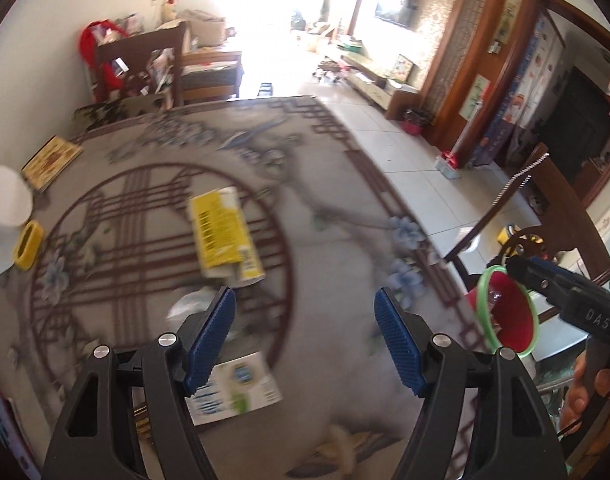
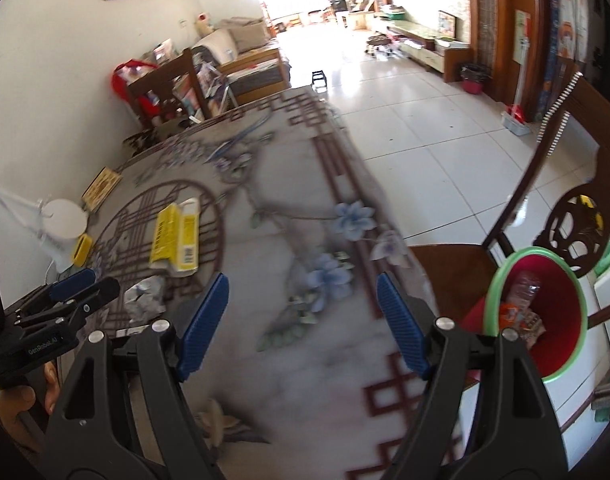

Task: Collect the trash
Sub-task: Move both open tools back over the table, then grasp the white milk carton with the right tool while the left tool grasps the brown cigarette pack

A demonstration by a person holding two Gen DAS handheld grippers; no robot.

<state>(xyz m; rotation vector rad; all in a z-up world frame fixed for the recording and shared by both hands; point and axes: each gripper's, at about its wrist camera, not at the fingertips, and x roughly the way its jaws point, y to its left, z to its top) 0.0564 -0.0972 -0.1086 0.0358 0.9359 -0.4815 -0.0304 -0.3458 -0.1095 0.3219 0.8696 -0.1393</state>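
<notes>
A yellow and white carton (image 1: 225, 236) lies flat on the table, ahead of the left gripper's fingers and a little to their left side. A crumpled silver wrapper (image 2: 145, 294) lies just before the left finger's tip. A white and green carton (image 1: 235, 390) lies flat under the left finger, partly hidden by it. A red bin with a green rim (image 2: 545, 312) stands beside the table, right of the right gripper's fingers; it holds a plastic bottle (image 2: 525, 284) and some wrappers.

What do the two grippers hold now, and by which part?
Nothing. The left gripper and the right gripper are both open, with only the tablecloth between their blue pads.
</notes>
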